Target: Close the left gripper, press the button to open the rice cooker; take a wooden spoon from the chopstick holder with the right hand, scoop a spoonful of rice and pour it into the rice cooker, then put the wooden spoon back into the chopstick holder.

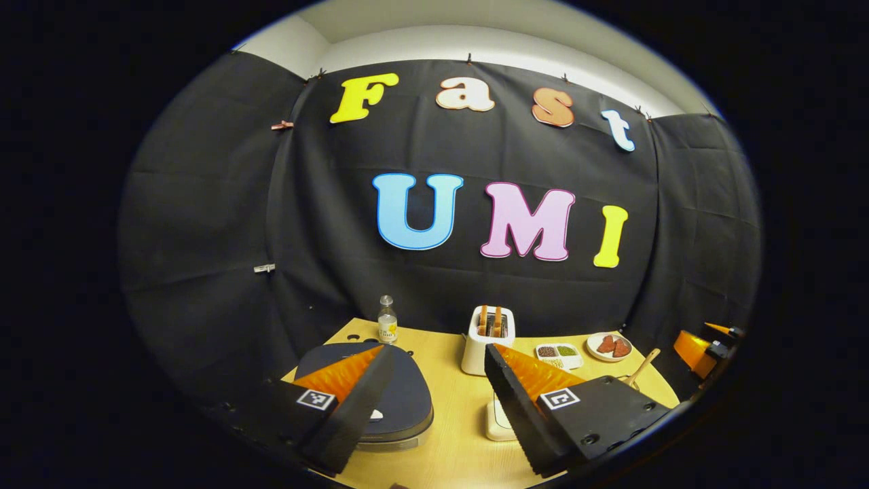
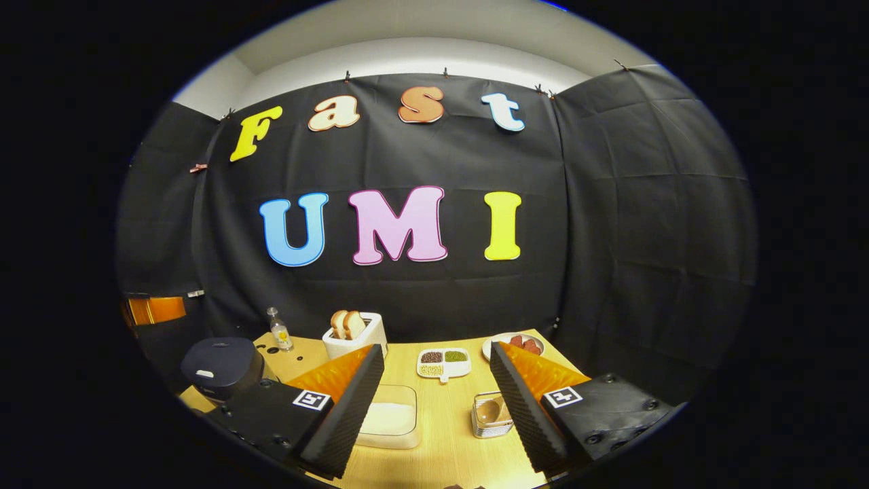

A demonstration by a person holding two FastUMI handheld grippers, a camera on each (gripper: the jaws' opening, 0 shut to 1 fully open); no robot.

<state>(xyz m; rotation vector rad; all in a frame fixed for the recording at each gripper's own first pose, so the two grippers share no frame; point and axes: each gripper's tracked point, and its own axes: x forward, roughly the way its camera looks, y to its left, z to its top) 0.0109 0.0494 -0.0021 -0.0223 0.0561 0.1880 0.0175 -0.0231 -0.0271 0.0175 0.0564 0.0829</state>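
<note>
Left gripper view has the left gripper [image 1: 434, 394] spread wide above the lidded rice cooker [image 1: 400, 401] at near left – it should press its fingers together first, then push the lid's button [image 1: 375, 414] squarely; right gripper [image 2: 434, 394] hangs spread too, near the chopstick holder [image 2: 490, 414]

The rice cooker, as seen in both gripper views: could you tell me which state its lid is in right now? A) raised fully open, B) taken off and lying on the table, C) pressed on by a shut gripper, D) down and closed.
D: the rice cooker has its dark lid lying flat on the body, and both the left gripper and right gripper stand open, clear of it.
</note>
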